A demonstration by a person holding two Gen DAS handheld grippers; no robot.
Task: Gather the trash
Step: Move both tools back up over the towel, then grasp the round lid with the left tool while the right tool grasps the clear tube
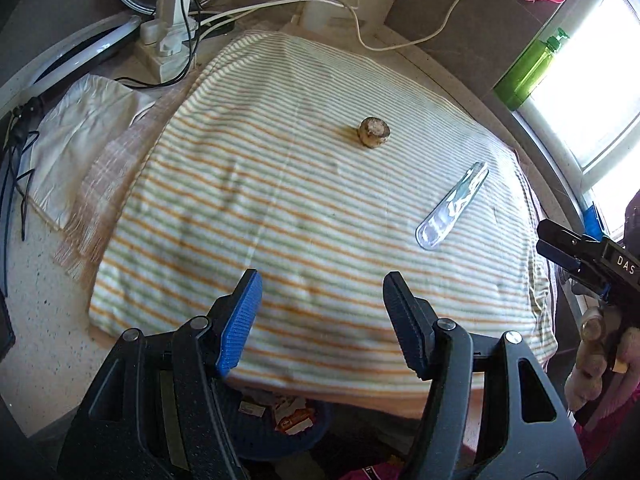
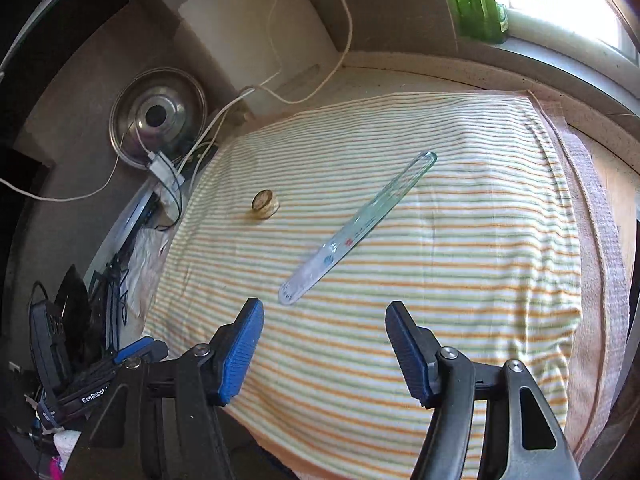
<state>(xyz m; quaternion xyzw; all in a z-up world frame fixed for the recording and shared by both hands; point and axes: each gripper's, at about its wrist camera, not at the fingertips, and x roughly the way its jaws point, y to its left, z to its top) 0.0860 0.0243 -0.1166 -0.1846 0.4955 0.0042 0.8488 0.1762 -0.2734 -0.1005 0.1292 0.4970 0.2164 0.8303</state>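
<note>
Cork (image 1: 375,131), plastic sleeve (image 1: 452,206), striped cloth (image 1: 280,200)

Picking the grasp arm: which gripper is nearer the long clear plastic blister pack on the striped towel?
Right. The right gripper is open with the clear plastic blister pack just ahead of its fingertips; the left gripper, also open, has it farther ahead, off to its right.

A speckled countertop (image 1: 48,344) is carrying a striped towel (image 1: 280,220); a clear plastic tube (image 1: 452,206) and a small brown round lump (image 1: 375,131) are lying apart on it.
</note>
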